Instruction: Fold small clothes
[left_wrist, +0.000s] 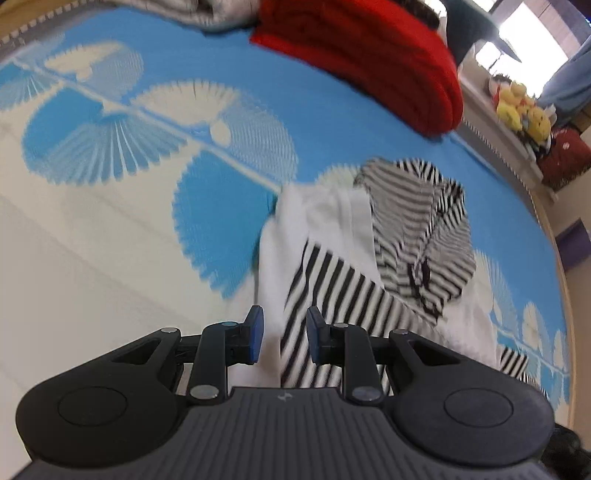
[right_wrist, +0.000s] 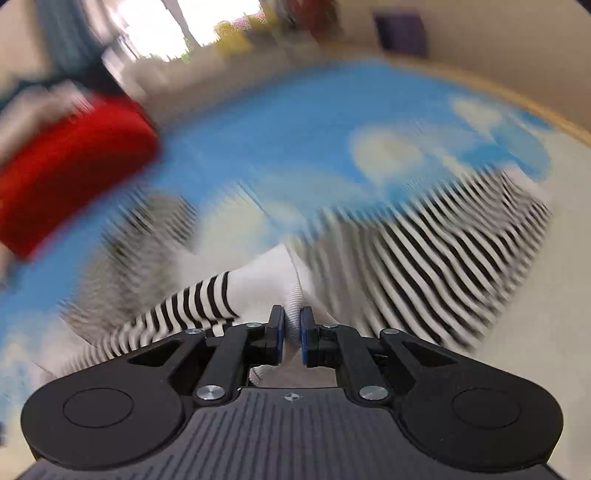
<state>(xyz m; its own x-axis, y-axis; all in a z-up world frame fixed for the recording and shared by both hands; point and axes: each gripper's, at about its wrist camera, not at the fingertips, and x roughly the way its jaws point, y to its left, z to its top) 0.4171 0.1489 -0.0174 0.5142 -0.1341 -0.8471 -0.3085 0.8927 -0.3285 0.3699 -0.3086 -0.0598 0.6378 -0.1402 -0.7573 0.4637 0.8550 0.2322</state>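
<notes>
our right gripper (right_wrist: 291, 332) jaws are pinching the striped garment's (right_wrist: 406, 258) blurred white fold; our left gripper (left_wrist: 284, 334) jaws are hovering narrowly parted over it.

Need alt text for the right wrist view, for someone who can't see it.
The right gripper is pinching a white ribbed edge of the black-and-white striped garment, which lies on a blue and white patterned mat. The picture is heavily blurred; a folded red cloth shows at the left.
</notes>
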